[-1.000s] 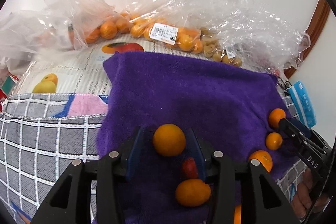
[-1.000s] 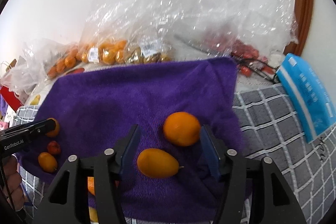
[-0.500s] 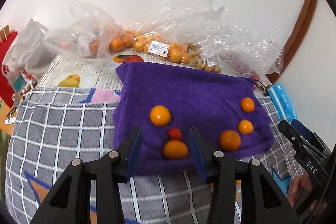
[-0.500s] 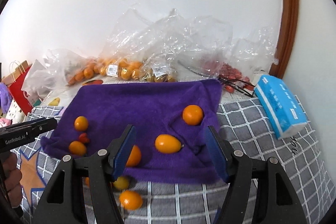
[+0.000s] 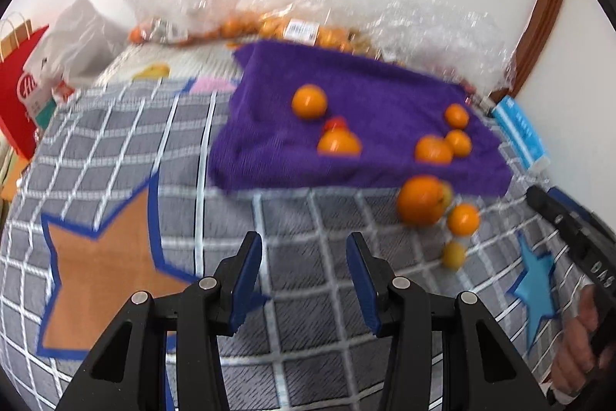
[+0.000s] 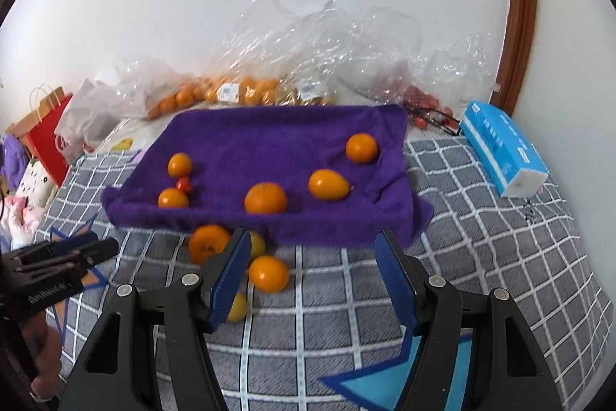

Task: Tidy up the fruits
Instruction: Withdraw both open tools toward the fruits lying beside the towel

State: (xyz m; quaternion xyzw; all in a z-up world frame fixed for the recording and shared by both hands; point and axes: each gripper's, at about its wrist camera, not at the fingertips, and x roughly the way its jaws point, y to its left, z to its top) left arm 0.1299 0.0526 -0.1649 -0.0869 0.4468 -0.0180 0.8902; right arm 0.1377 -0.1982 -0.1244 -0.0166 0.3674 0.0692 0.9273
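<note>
Left view is motion-blurred. Right tongs (image 6: 312, 249) partly hide a yellow fruit (image 6: 256, 243). Both tongs, left tongs (image 5: 304, 257) included, gape empty. Oval orange fruit (image 6: 328, 184) lies crosswise on the purple towel (image 6: 269, 137).

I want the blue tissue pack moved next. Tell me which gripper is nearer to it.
Right. The tissue pack lies ahead and right of the right gripper; the left gripper sits farther away, with the loose fruit between.

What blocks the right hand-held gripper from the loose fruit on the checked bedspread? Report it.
Nothing visible does. The right hand-held gripper is open and empty, and the loose orange lies on bare checked bedspread just ahead of its left finger, short of the purple towel.
</note>
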